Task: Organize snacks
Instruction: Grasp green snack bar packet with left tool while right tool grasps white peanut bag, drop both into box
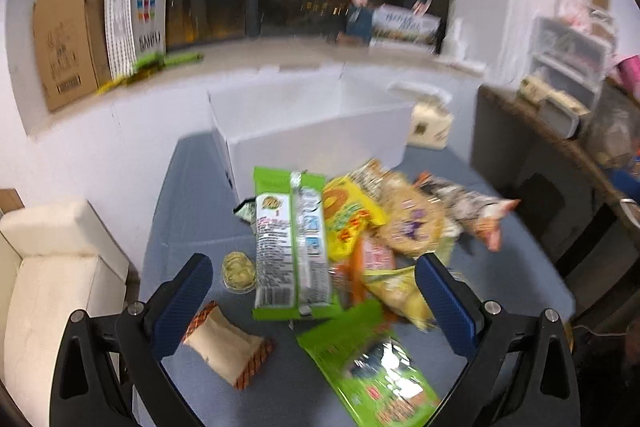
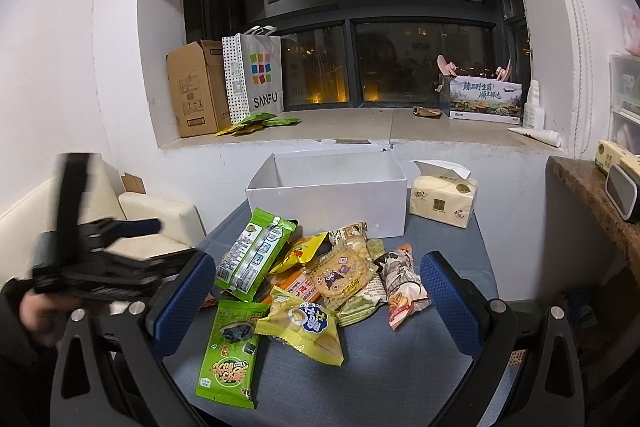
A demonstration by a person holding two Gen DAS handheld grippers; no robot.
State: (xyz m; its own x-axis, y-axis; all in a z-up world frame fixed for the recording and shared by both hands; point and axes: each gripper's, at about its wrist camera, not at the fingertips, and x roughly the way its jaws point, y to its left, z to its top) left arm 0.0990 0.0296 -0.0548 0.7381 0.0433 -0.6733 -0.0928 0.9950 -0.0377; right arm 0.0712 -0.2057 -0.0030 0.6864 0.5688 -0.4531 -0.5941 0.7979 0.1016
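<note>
Grippers: our left gripper [image 1: 314, 291] and right gripper [image 2: 318, 293] are spread, empty.
Progress: white open cardboard box [image 2: 328, 201] looks empty; we judge every loose snack packet [image 2: 304, 283] before it unsorted.

Indoor light from above, night outside the window [image 2: 384, 27], which reflects a lamp. The left view is smeared by motion blur; the right is sharp. Both bend at dark fisheye corners.
</note>
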